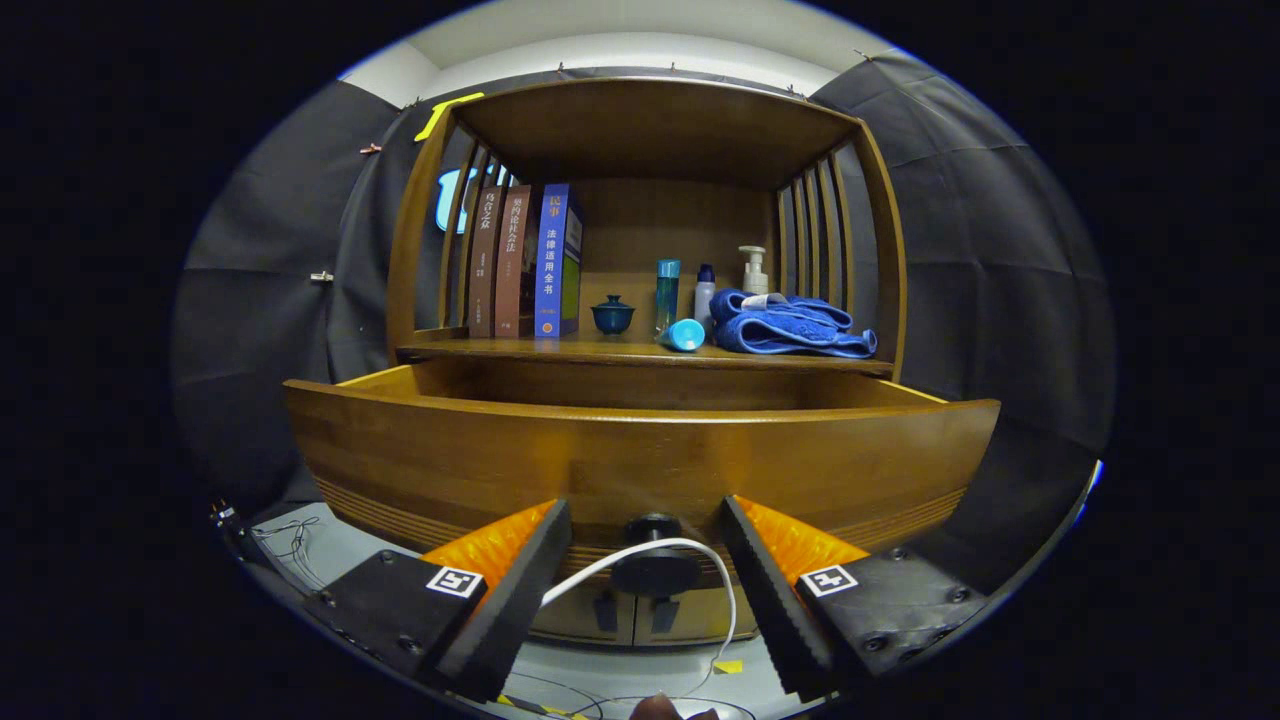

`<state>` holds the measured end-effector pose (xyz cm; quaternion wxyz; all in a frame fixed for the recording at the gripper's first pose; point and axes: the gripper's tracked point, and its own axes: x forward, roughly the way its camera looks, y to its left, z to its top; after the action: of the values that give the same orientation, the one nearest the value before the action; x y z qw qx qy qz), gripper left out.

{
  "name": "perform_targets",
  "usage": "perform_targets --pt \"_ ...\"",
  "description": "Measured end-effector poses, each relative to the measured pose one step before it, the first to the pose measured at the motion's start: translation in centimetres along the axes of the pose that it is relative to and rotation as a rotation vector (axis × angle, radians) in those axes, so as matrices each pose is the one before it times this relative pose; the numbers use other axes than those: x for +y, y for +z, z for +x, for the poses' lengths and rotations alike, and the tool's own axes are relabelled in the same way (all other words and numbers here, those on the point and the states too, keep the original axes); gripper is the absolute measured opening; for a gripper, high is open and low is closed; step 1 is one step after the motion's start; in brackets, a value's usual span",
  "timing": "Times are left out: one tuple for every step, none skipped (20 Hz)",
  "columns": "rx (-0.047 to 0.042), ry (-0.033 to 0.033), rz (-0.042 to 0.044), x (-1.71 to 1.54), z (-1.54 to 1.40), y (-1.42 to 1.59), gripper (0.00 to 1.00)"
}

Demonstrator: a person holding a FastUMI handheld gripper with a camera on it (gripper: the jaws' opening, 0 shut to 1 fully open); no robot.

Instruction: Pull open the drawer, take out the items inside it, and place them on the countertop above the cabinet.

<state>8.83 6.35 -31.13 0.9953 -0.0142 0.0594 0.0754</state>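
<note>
Fingers of the gripper [645, 585] stand wide apart, gripping nothing, on either side of the round dark knob [655, 525] on the curved brown wooden drawer [640, 465], which is pulled out just ahead of them. Its inside lies below the front panel's rim, so I cannot tell what it holds. Beyond it, on the smooth wooden countertop [600, 352] under the slatted hutch, stand three upright hardback books [525, 262], a small dark-blue lidded ceramic cup [612, 315], a teal bottle [667, 292], a tipped light-blue cup [685, 335], a white pump bottle [753, 270] and a folded blue terry towel [790, 325]. The risk, as I judge it: reaching in blind over the tall front could knock the fingers on the rim, and the crowded counter leaves little room, so a placed item might topple the bottles. A white cable [650, 550] looping between the fingers could snag the knob.
</note>
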Motion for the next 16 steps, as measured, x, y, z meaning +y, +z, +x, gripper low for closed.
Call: perform_targets --pt "-0.00881 -0.001 0.00012 -0.042 0.721 0.558 0.99" --pt "0.00676 -0.0022 -0.00473 0.121 1.306 -0.086 1.0" --pt "-0.00119 -0.00138 -0.00241 0.043 1.293 0.106 0.99" --pt "0.00113 0.00105 0.00164 0.038 0.888 0.284 1.0" --pt "0.00096 0.00218 0.0033 -0.005 0.971 0.097 1.0" --pt "-0.00031 0.00204 0.00006 -0.001 0.812 0.107 1.0" --pt "0.00212 0.00164 -0.00249 -0.005 0.828 0.126 1.0" --pt "-0.00345 0.00029 -0.0003 0.022 0.724 0.099 1.0" --pt "0.00057 -0.00019 0.00053 0.014 0.618 0.028 1.0" --pt "-0.00128 -0.00191 0.00153 0.06 0.538 0.079 1.0" --pt "-0.00082 -0.00258 -0.0011 0.103 0.499 0.079 1.0" --pt "0.00204 -0.00293 -0.00103 0.017 0.535 0.038 1.0" --pt "-0.00103 -0.00302 0.00281 0.082 0.421 0.091 1.0" --pt "0.00209 -0.00209 -0.00007 0.078 0.32 0.005 1.0" --pt "-0.00118 -0.00168 -0.00077 0.073 0.316 0.107 1.0" --pt "0.00156 -0.0006 -0.00292 0.067 0.226 0.048 1.0"
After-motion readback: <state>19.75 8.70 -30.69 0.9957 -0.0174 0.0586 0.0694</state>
